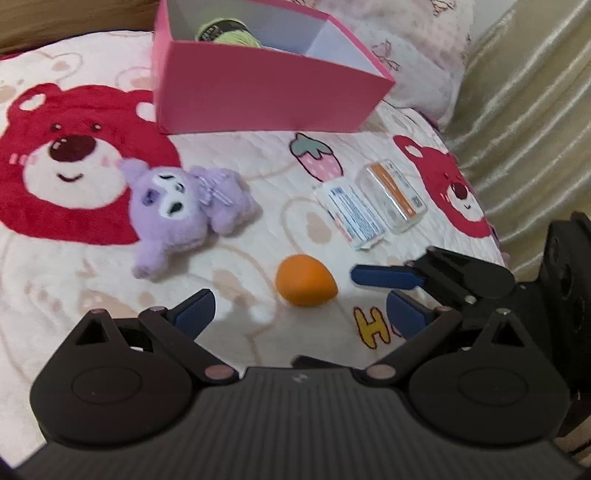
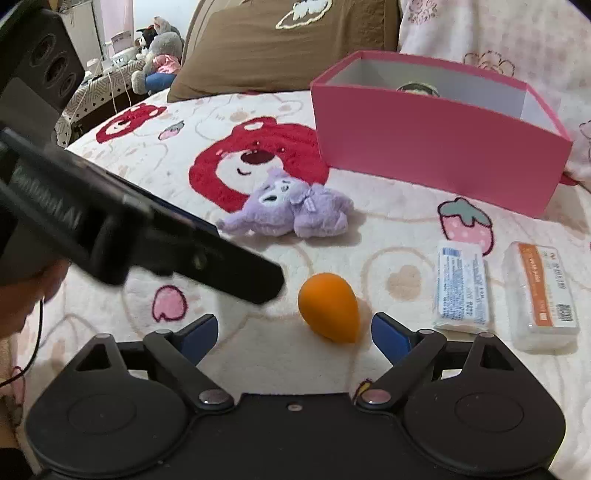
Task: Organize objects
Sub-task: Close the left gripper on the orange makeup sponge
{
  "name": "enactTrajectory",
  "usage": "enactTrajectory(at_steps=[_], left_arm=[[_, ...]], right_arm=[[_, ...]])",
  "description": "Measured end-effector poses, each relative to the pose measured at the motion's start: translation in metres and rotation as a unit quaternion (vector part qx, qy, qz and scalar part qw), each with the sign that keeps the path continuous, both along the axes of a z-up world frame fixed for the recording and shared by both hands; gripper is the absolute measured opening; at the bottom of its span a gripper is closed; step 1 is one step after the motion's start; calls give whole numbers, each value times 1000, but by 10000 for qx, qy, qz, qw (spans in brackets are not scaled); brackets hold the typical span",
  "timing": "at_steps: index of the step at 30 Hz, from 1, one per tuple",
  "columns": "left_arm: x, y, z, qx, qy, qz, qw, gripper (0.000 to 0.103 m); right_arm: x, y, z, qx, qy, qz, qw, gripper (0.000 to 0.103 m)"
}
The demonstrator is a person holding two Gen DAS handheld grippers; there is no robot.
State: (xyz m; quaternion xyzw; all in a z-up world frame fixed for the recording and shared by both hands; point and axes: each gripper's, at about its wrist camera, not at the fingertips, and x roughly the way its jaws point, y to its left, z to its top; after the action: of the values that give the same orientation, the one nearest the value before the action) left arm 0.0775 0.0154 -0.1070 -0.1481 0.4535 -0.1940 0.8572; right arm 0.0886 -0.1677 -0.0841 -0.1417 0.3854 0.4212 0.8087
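Only the top of a green-wrapped item (image 1: 226, 32) shows inside the pink box (image 1: 258, 96), while the orange egg-shaped sponge (image 2: 328, 312) lies on open bedspread (image 2: 280, 354) just ahead of the right gripper (image 2: 295, 330), both grippers' jaws apart and empty, left gripper (image 1: 299, 314) included.

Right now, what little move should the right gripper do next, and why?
Probably ease the right gripper a bit further forward and down so the orange egg-shaped sponge sits between its jaws. They stand wide open with nothing in them, the sponge lies loose on the blanket just ahead, and the pink box waits behind.
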Motion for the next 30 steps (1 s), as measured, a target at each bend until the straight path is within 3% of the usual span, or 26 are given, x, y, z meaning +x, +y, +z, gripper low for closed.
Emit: enactTrajectory(at_steps=[4, 7, 12, 14, 18, 21, 24, 26, 30], left_arm=[[-3, -9, -9, 136, -278, -34, 9995, 99], [1, -14, -17, 191, -285, 20, 9994, 99], [7, -14, -24, -42, -411, 158, 9990, 98], [13, -15, -26, 74, -462, 233, 9986, 97], [19, -9, -33, -7, -378, 299, 9988, 85], [19, -10, -39, -2, -261, 248, 9994, 62], [15, -13, -41, -172, -373, 106, 9991, 48], [13, -17, -41, -251, -374, -31, 9990, 44], [6, -25, -38, -4, -517, -112, 9986, 43]], right_arm=[[1, 3, -13, -56, -186, -42, 9998, 87], [3, 5, -22, -141, -201, -109, 9996, 71], [3, 1, -28, 16, -283, -343, 9990, 64], [4, -1, -29, 91, -263, -434, 9987, 58], [6, -3, -31, 130, -309, -603, 9976, 41], [9, -8, -31, 261, -196, -683, 9971, 40], [8, -7, -32, 233, -205, -700, 9971, 40], [7, -6, -32, 239, -230, -700, 9970, 40], [7, -5, -30, 263, -222, -707, 9969, 40]])
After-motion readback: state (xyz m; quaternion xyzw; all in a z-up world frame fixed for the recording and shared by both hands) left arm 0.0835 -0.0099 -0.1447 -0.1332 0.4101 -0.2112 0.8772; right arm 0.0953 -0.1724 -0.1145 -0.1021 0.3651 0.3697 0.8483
